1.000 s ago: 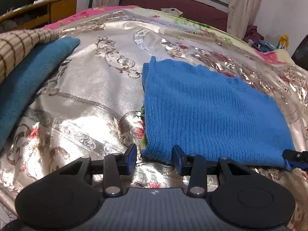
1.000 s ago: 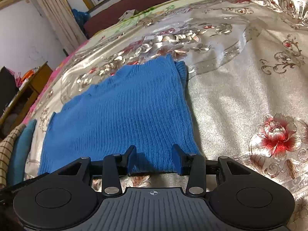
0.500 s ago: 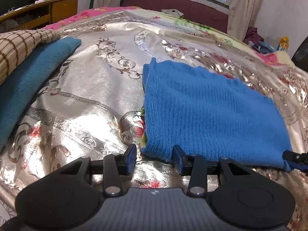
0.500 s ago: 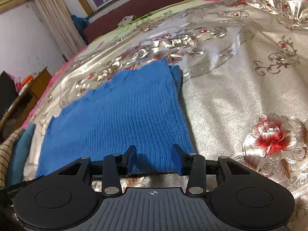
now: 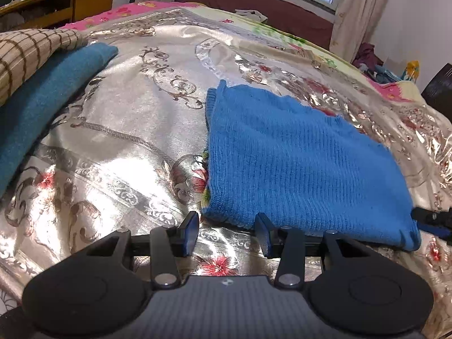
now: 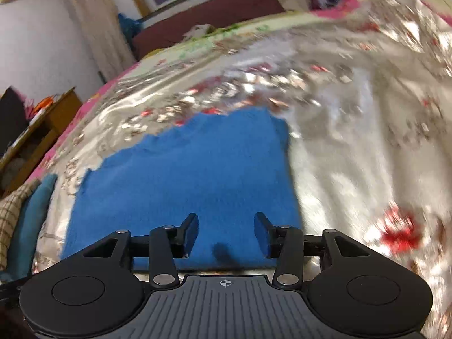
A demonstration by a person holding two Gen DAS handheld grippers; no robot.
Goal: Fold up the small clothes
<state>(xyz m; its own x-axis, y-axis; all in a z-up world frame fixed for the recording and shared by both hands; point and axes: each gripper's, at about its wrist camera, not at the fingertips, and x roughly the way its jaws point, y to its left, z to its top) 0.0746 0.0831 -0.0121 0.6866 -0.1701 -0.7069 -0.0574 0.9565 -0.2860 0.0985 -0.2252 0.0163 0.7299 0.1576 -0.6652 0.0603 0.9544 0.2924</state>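
Observation:
A bright blue knitted garment [image 5: 296, 158] lies folded flat on the shiny floral bedspread [image 5: 135, 147]. My left gripper [image 5: 226, 227] is open at its near left corner, jaws astride the near hem, holding nothing. The garment also shows in the right wrist view [image 6: 192, 180], which is blurred. My right gripper [image 6: 226, 226] is open above the garment's near right part, holding nothing. Its tip shows at the right edge of the left wrist view [image 5: 432, 220].
A teal folded cloth [image 5: 48, 96] and a checked beige cloth [image 5: 31, 48] lie stacked at the left of the bed. A wooden desk [image 5: 70, 0] stands beyond them. A dark headboard [image 5: 260, 8] and curtained window are at the far end.
My right gripper has moved forward over the blue garment, and its view has blurred with motion. My left gripper has stayed at the near left corner, jaws still open.

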